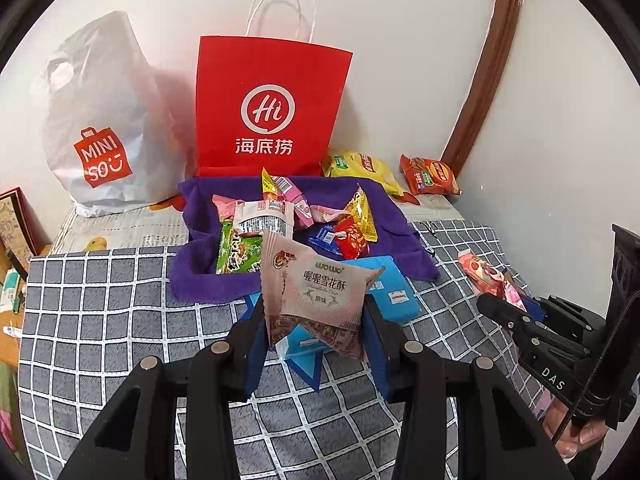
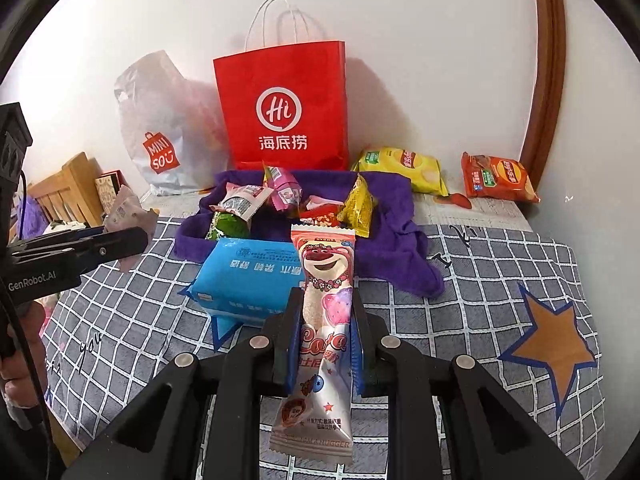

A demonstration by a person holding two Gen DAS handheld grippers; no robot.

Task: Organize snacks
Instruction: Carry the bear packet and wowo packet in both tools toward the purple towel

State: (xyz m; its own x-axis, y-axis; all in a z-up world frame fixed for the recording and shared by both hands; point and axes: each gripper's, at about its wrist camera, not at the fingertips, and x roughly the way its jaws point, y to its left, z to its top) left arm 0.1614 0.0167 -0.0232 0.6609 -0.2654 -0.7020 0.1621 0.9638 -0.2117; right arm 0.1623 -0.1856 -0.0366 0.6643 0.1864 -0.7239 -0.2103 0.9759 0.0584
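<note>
My left gripper (image 1: 314,320) is shut on a pink snowflake-crisp packet (image 1: 316,292) and holds it above the checked cloth, in front of the purple towel (image 1: 400,208). My right gripper (image 2: 326,320) is shut on a long pink bear snack packet (image 2: 324,320), also held above the cloth. The towel (image 2: 396,248) holds a pile of small snacks (image 1: 280,224) that also shows in the right wrist view (image 2: 296,204). A blue packet (image 2: 244,276) lies on the cloth just in front of the towel, partly hidden behind the held packets.
A red paper bag (image 1: 268,108) and a white Miniso plastic bag (image 1: 100,128) stand against the wall behind the towel. A yellow chip bag (image 2: 400,168) and an orange chip bag (image 2: 496,178) lie at the back right. A wooden frame (image 2: 64,192) is at the left.
</note>
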